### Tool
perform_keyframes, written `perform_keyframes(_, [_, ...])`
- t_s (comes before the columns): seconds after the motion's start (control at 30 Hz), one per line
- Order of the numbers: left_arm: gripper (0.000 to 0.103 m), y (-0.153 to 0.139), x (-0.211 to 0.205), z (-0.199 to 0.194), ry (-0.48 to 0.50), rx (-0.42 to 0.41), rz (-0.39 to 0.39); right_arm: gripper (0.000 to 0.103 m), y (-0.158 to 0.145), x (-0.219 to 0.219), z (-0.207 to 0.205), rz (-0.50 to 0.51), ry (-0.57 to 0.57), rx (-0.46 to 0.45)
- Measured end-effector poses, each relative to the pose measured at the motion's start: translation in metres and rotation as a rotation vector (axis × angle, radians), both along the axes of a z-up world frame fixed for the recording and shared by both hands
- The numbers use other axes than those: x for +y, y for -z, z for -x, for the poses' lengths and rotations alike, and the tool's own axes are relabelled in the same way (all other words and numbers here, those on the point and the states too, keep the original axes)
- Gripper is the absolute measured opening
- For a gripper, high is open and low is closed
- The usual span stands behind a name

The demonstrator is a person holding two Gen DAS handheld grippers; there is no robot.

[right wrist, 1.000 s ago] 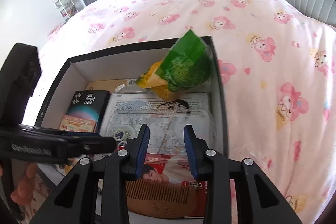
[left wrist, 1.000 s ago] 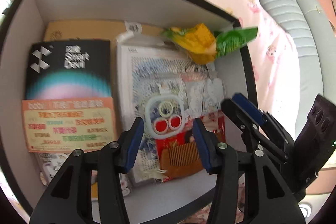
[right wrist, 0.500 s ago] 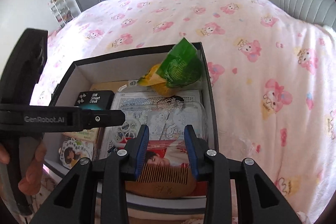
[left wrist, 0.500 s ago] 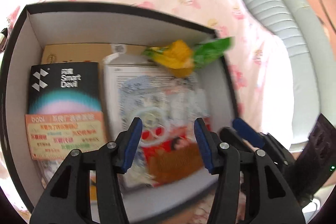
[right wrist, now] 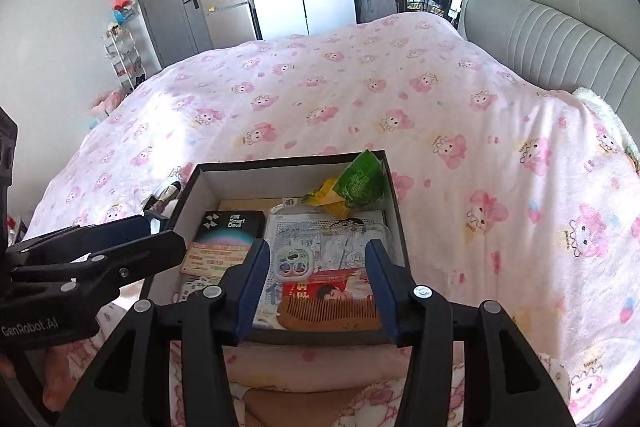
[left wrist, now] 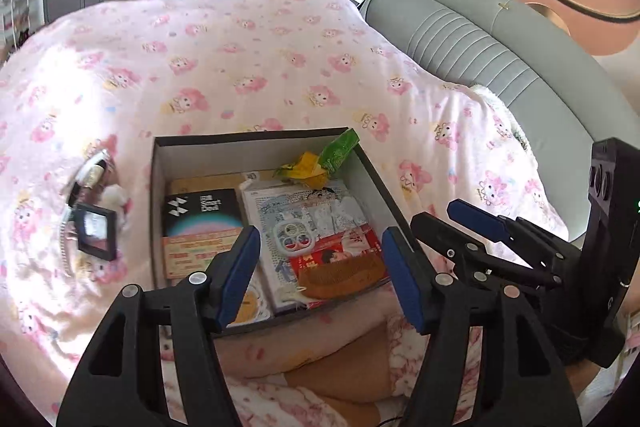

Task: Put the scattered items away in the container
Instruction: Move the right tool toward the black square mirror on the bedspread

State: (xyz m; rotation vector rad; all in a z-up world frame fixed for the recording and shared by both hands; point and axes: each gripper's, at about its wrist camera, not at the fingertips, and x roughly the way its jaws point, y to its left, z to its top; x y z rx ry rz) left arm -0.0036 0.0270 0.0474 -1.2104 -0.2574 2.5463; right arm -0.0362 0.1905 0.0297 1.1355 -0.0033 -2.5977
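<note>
one black cardboard box with white inner walls (left wrist: 260,141) sat on one pink cartoon-print quilt (left wrist: 248,67). inside it were one black smart devil carton (left wrist: 202,209), one orange printed leaflet (left wrist: 196,253), one green and yellow snack bag (left wrist: 320,161), one clear-wrapped sticker sheet (left wrist: 316,207), one small white case with round windows (left wrist: 292,239), one red picture card (left wrist: 340,253) and one brown wooden comb (left wrist: 340,277). outside lay one black square frame (left wrist: 96,231). two black grippers with blue pads were counted, left (left wrist: 320,277) and right (right wrist: 316,287).

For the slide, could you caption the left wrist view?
Open left gripper above the filled box; a small frame lies outside.
</note>
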Motion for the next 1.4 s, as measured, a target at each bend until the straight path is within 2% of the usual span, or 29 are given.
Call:
perform_keyframes(0.1, [0.064, 0.006, -0.011, 0.002, -0.02, 0.002, -0.007, 0.046, 0.0, -0.015, -0.012, 0.019, -0.038, -0.003])
perform_keyframes(0.2, [0.064, 0.012, -0.033, 0.006, -0.033, -0.028, -0.048, 0.046, 0.003, -0.031, -0.016, 0.02, -0.079, -0.017])
perform_keyframes(0.37, [0.064, 0.013, -0.073, 0.001, -0.092, -0.024, -0.055, 0.046, 0.002, -0.08, -0.024, -0.033, -0.222, -0.003])
perform_keyframes(0.43, [0.064, 0.013, -0.099, -0.006, -0.133, -0.015, -0.054, 0.046, 0.006, -0.111, -0.026, -0.043, -0.33, -0.026])
perform_keyframes(0.5, [0.064, 0.016, -0.125, -0.014, -0.193, -0.031, -0.057, 0.046, 0.011, -0.142, -0.025, -0.011, -0.432, -0.053])
perform_keyframes(0.6, [0.064, 0.022, -0.168, -0.023, -0.272, -0.046, -0.042, 0.046, 0.024, -0.178, -0.013, -0.004, -0.48, -0.108])
perform_keyframes(0.7, [0.063, 0.032, -0.217, -0.03, -0.351, -0.061, -0.064, 0.046, 0.036, -0.204, 0.008, 0.009, -0.485, -0.167])
perform_keyframes(0.8, [0.062, 0.052, -0.25, -0.022, -0.385, -0.056, -0.097, 0.046, 0.049, -0.231, 0.032, 0.011, -0.509, -0.226])
perform_keyframes(0.83, [0.059, 0.061, -0.261, -0.016, -0.387, -0.034, -0.106, 0.044, 0.055, -0.24, 0.04, 0.006, -0.52, -0.249])
perform_keyframes(0.87, [0.054, 0.071, -0.273, -0.008, -0.408, -0.027, -0.105, 0.038, 0.062, -0.249, 0.048, -0.002, -0.525, -0.277])
perform_keyframes(0.9, [0.043, 0.083, -0.279, 0.0, -0.426, -0.046, -0.104, 0.034, 0.07, -0.259, 0.055, -0.024, -0.527, -0.301])
perform_keyframes(0.93, [0.038, 0.097, -0.289, 0.01, -0.432, -0.076, -0.118, 0.034, 0.077, -0.268, 0.061, -0.044, -0.527, -0.315])
perform_keyframes(1.07, [0.037, 0.146, -0.309, 0.044, -0.402, -0.148, -0.266, 0.034, 0.106, -0.296, 0.082, -0.085, -0.524, -0.391])
perform_keyframes(1.23, [0.037, 0.194, -0.302, 0.077, -0.347, -0.202, -0.292, 0.031, 0.148, -0.326, 0.09, -0.139, -0.542, -0.521])
perform_keyframes(1.33, [0.037, 0.214, -0.301, 0.091, -0.365, -0.235, -0.282, 0.031, 0.162, -0.335, 0.094, -0.195, -0.537, -0.549])
perform_keyframes(1.4, [0.037, 0.225, -0.302, 0.099, -0.356, -0.255, -0.313, 0.031, 0.165, -0.336, 0.099, -0.205, -0.533, -0.552])
